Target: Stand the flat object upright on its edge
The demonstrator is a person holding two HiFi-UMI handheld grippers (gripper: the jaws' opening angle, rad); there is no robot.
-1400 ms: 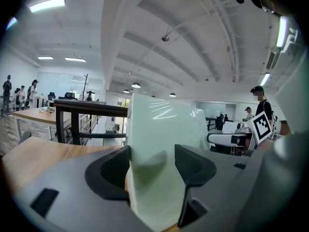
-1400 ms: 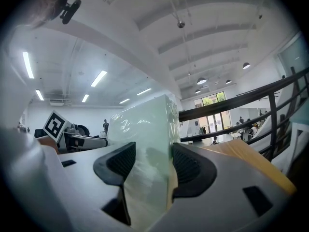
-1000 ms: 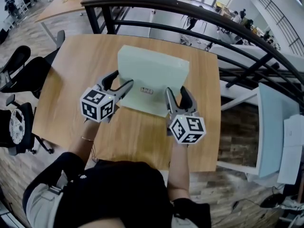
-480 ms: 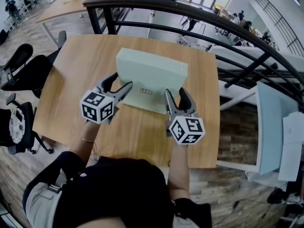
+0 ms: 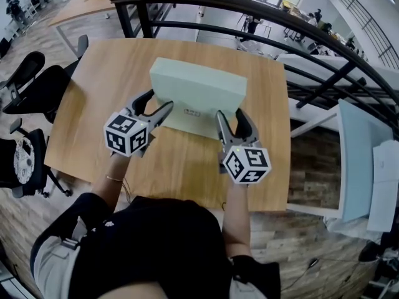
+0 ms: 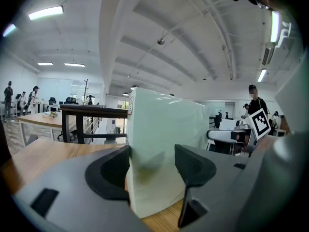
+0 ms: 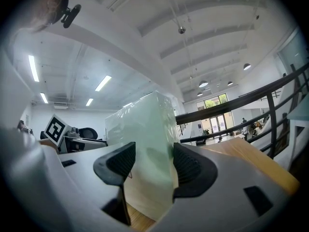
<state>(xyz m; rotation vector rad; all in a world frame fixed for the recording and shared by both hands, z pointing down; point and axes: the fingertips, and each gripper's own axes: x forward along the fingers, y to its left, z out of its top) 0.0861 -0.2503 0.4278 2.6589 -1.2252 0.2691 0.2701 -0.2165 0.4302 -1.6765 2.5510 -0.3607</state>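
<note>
- Pale-green is the box [image 5: 199, 83], slab-shaped and wrapped in a shiny clear film that catches the ceiling lights in the right gripper view. What it contains cannot be seen.
- Writing: a small white label [image 5: 192, 113] sits low on the broad face turned towards the person. Its print is too small to read.
- Each gripper carries a cube with bold black-and-white square markers, one on the left [image 5: 126, 134] and one on the right [image 5: 247, 164].
- The box is in the middle of the wooden table [image 5: 87, 111]. It is reared up close to upright with its long lower edge on the wood and its narrow long side facing up.
- The left gripper [image 5: 159, 101] straddles the box's lower left corner. In its own view the fingers [image 6: 108, 175] pinch that corner: the outer one against the end face, the inner one across the broad face.
- The right gripper [image 5: 229, 116] does the same at the lower right corner (a mirror image, really), its fingers [image 7: 193, 170] tight on the film-wrapped box.
- Compared with a second ago, the labelled face looks shorter from above, so the box stands steeper. Both grippers have kept hold of the same corners.
- A dark railing [image 5: 249, 8] curves behind the table, and black office chairs [image 5: 31, 86] stand to its left.
</note>
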